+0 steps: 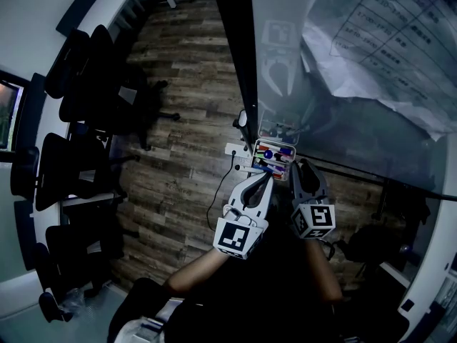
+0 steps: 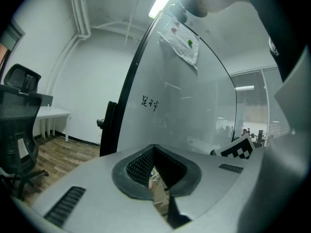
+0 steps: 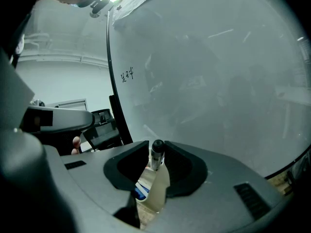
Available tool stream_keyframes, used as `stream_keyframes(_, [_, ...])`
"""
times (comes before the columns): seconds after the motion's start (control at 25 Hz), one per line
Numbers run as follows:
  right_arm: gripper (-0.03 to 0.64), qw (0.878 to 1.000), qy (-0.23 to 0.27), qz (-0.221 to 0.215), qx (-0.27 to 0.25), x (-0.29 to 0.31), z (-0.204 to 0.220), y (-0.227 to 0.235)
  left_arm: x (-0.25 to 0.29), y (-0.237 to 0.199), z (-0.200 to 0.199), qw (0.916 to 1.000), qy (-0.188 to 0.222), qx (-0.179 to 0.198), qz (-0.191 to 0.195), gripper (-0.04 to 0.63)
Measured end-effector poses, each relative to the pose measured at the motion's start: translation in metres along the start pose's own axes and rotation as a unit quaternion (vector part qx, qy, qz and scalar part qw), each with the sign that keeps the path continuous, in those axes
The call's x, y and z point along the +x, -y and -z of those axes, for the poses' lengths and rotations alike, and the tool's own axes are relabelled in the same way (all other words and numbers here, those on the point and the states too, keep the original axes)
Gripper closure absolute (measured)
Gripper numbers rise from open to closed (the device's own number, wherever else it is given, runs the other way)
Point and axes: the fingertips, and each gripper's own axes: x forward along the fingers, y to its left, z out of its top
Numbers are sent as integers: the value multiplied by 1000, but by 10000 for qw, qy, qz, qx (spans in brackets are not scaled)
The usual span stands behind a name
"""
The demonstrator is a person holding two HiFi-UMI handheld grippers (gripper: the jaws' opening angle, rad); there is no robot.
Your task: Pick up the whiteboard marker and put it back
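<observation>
A whiteboard marker (image 3: 156,155) with a black cap stands upright between the tips of my right gripper (image 3: 156,150). It leans on the right pad, and a thin gap shows on its left side. Below it lies the marker tray (image 3: 142,188). In the head view the tray (image 1: 257,148) hangs at the whiteboard's (image 1: 343,127) lower edge and holds several coloured markers. My right gripper (image 1: 303,166) is just to its right. My left gripper (image 1: 265,177) points at its near side, tips together. In the left gripper view the left gripper (image 2: 154,149) is shut on nothing.
Black office chairs (image 1: 78,91) line the wall on the left over a wood floor (image 1: 186,84). A white power strip (image 1: 235,149) with a cable lies by the board's foot. Printed sheets (image 1: 389,41) hang on the whiteboard, and a plastic bag (image 2: 183,40) near its top.
</observation>
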Motion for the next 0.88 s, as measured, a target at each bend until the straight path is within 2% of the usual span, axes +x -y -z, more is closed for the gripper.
stream_keyframes(0.16, [522,10000,38,13,1,-1,-2,1,0,0,3,9998,-45,163,47,586])
stream_keyframes(0.4, [517,9999,116,50,-33,-4,-6,2,-1,1,1,10000,-5,7,13,587])
stream_keyframes(0.52, [517,9998,167,66,-58,-6,-9,2,-2,1,2,9999,-8,153,50,586])
stream_keyframes(0.68, [517,9996,248,115,-93,-11,-13,2,-4,3,-1,10000,27,67,48,586])
stream_keyframes(0.88, [517,9993,313,165,-116,-20,-16,0,-10,7,-4,9998,74,137,101,588])
